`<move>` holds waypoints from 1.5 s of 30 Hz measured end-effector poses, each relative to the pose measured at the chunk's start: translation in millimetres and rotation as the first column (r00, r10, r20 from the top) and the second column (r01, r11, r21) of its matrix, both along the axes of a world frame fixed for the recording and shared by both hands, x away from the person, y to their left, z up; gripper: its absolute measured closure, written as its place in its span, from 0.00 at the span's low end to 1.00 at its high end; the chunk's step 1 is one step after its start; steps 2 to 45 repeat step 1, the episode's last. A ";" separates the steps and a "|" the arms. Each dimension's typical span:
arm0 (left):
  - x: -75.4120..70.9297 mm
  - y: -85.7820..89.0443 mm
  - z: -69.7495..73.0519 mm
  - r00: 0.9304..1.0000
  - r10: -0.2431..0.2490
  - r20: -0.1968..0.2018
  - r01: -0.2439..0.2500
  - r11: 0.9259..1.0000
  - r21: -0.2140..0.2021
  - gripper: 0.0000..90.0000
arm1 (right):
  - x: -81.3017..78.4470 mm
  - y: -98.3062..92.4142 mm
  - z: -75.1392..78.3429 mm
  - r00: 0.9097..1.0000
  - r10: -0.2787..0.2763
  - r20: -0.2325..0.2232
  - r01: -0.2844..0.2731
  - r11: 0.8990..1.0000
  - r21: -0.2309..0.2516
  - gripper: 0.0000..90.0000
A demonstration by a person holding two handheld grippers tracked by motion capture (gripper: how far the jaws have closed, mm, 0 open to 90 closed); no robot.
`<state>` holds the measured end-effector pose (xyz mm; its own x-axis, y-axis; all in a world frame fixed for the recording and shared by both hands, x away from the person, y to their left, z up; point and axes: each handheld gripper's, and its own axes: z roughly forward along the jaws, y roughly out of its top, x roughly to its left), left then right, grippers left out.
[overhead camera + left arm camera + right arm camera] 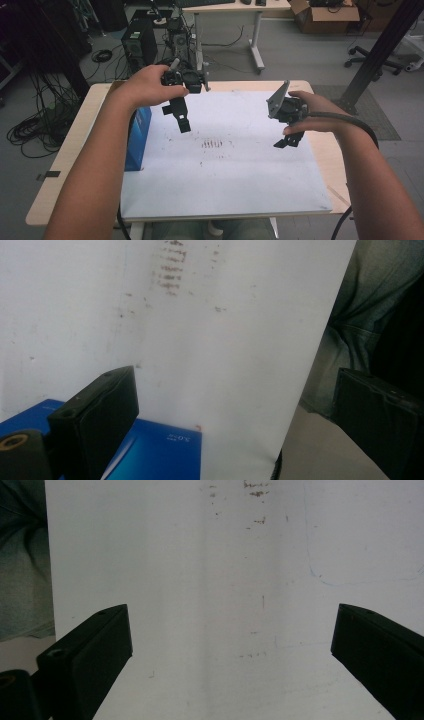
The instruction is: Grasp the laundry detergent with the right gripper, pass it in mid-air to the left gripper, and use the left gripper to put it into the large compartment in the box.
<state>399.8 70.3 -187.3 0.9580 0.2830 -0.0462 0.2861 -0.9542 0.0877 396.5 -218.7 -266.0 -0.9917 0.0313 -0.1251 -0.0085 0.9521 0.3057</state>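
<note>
From above, the left gripper [181,117] and right gripper [288,140] were held over the white board [225,185], the blue box [137,137] at its left edge. Along the left gripper's jaws, spread wide and empty, the box [155,452] was seen below. Along the right gripper's jaws, likewise parted, bare board [225,605] was seen.

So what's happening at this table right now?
A person at a table holds a black two-jaw hand-held gripper in each hand above a white board marked with reddish-brown smudges. The left hand-held gripper hovers beside a blue rectangular box at the board's left edge; the right hand-held gripper hangs over the board's right side. Both have jaws open and hold nothing.
</note>
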 end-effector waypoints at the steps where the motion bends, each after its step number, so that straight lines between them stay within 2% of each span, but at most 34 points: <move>1: -0.6 0.1 0.4 1.000 -0.002 -0.002 0.002 1.000 -0.001 0.06 | -0.3 -0.1 0.8 1.000 0.001 0.001 -0.001 1.000 0.004 0.03; 45: -0.6 0.1 0.4 1.000 -0.002 -0.002 0.002 1.000 -0.001 0.06 | -0.3 -0.1 0.8 1.000 0.001 0.001 -0.001 1.000 0.004 0.03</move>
